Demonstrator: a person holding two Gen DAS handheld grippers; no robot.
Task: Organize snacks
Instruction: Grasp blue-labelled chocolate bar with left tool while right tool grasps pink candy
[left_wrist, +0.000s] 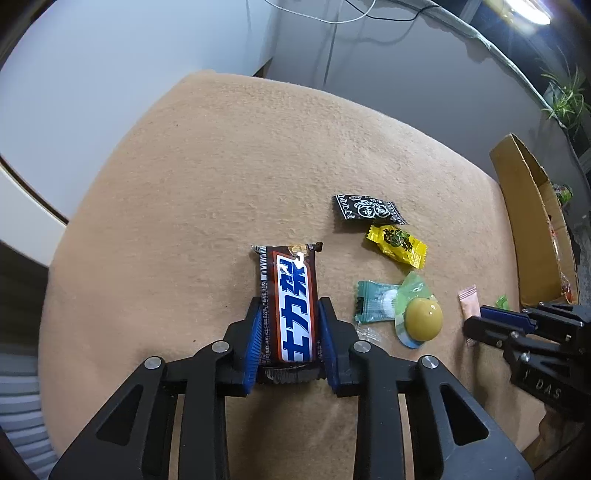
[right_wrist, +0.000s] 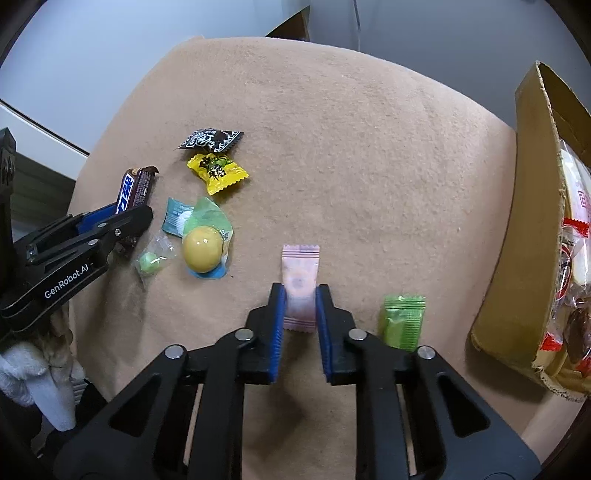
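the chocolate bar (left_wrist: 293, 306), brown with a blue-on-white label, lies lengthwise on the tan fleece cloth (left_wrist: 207, 177) and sits pinched between the blue pads of the left gripper (left_wrist: 290, 308), whose jaws stand narrow against its long sides. to the right of the bar, near it, lies a cluster of sweets: a black sachet (left_wrist: 369, 209) farthest up, a yellow wrapped candy (left_wrist: 397, 245) just below it, then a teal wrapped candy (left_wrist: 375, 302) overlapped by a yellow dome-shaped sweet (left_wrist: 423, 319) on a green and blue backing. in the right wrist view a small clear-wrapped green candy (right_wrist: 152, 259) lies just beside the dome sweet, between it and the bar.

further right of the bar, well apart from the cluster, the pink wrapped candy (right_wrist: 300, 286) lies on the cloth with the right gripper (right_wrist: 300, 301) clamped narrowly on its lower half, pads touching both sides. a green wrapped candy (right_wrist: 403, 321) lies just right of it. beyond that, at the cloth's right edge, an open cardboard box (right_wrist: 517, 240) holds packaged snacks in red and clear wrappers.

the cloth covers the whole surface, napped and slightly pilled. behind the bar rise pale grey walls with loose cables (left_wrist: 332, 14) hanging, a bright lamp (left_wrist: 528, 11) and a potted plant (left_wrist: 565, 99) at the upper right.
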